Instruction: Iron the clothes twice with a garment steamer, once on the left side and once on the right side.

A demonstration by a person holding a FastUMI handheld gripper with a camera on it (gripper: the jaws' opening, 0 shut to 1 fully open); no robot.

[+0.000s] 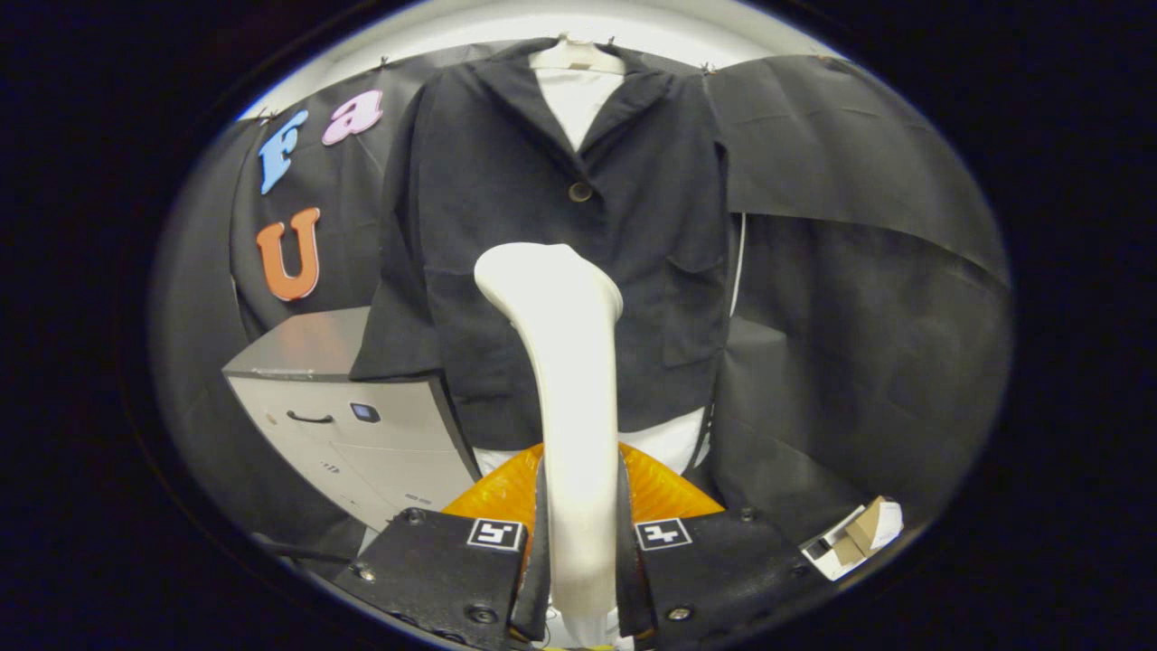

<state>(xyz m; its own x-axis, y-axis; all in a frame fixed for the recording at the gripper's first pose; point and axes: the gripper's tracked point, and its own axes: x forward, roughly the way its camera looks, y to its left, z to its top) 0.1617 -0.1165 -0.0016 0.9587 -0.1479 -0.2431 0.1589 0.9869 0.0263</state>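
A dark jacket [506, 217] hangs on a pale hanger [577, 56] over a white garment [578, 99], straight ahead beyond the fingers. My gripper [583, 533] is shut on the white garment steamer [565, 362], both fingers pressing on its handle. The steamer stands upright between the fingers, its wide head [547, 276] in front of the jacket's lower middle, below the single button [579, 191]. Whether the head touches the cloth cannot be told. An orange part [660, 493] shows just behind the handle, low down.
A grey cabinet [352, 425] with a drawer handle stands left of the jacket, partly under its sleeve. A small cardboard and white box [854, 538] lies low to the right. Black cloth covers the wall behind and to both sides.
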